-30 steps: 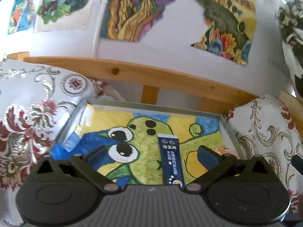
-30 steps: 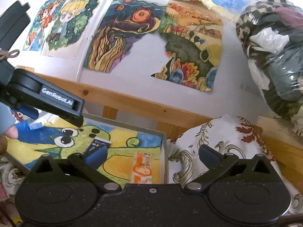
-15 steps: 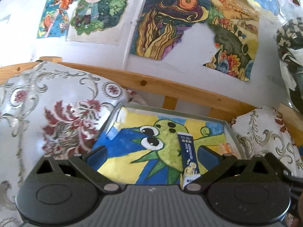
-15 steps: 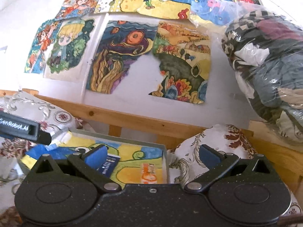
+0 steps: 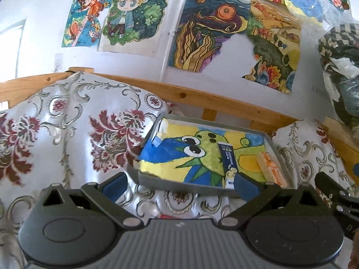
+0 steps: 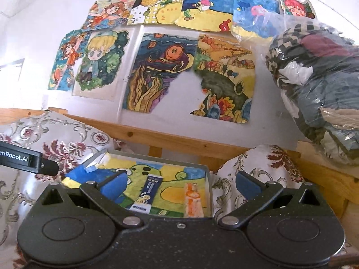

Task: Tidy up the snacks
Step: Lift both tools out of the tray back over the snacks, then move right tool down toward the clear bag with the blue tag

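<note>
Grey tray (image 5: 197, 188): sitting between floral cushions (image 5: 74, 139), drawing-lined.
Left gripper (image 5: 179, 187): hovering spread wide, gripping nothing.
Blue snack stick (image 5: 227, 160): lying mid-tray.
Orange snack pack (image 5: 270, 169): lying beside right wall.
Right gripper (image 6: 178, 185): hovering spread wide, empty.
Risk: soft cushions likely tipping tray under pressure.

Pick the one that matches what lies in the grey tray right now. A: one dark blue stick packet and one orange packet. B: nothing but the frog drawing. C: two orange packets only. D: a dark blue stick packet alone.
A: the left wrist view shows the dark blue stick packet lying on the frog drawing in the grey tray, with the orange packet to its right.
</note>
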The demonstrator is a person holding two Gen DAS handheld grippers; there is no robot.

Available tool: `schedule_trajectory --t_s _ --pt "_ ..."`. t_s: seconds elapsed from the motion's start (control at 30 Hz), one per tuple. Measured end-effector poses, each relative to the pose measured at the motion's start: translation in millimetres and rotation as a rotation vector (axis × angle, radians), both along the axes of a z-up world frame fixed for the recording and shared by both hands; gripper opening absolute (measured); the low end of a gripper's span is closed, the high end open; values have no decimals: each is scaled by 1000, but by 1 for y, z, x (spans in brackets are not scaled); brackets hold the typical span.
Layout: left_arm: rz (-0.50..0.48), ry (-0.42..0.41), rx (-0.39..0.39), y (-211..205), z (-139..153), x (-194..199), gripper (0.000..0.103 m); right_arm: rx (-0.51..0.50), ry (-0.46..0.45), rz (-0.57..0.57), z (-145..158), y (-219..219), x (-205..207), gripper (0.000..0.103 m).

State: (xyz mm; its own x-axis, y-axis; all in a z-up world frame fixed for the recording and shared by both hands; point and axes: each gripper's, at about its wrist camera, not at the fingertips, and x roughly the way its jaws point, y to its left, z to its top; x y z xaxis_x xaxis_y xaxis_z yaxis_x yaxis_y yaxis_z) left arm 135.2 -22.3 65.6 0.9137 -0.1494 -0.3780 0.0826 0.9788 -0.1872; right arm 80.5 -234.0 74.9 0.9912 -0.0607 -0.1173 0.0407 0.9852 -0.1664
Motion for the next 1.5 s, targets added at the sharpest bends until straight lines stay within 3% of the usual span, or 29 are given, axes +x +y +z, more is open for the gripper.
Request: schedule_trajectory --t_s 0.37,0.73,1.3,1.5 --pt "-56 60 45 8 -15 -39 102 -2 76 9 -6 6 -47 102" --pt "-110 125 105 11 -39 -70 102 12 263 53 -26 13 -81 102" --pt "-121 244 163 10 -65 -71 102 43 485 132 -60 23 -65 102" --pt "-117 274 176 8 -70 -65 102 12 498 126 -63 17 -51 102"
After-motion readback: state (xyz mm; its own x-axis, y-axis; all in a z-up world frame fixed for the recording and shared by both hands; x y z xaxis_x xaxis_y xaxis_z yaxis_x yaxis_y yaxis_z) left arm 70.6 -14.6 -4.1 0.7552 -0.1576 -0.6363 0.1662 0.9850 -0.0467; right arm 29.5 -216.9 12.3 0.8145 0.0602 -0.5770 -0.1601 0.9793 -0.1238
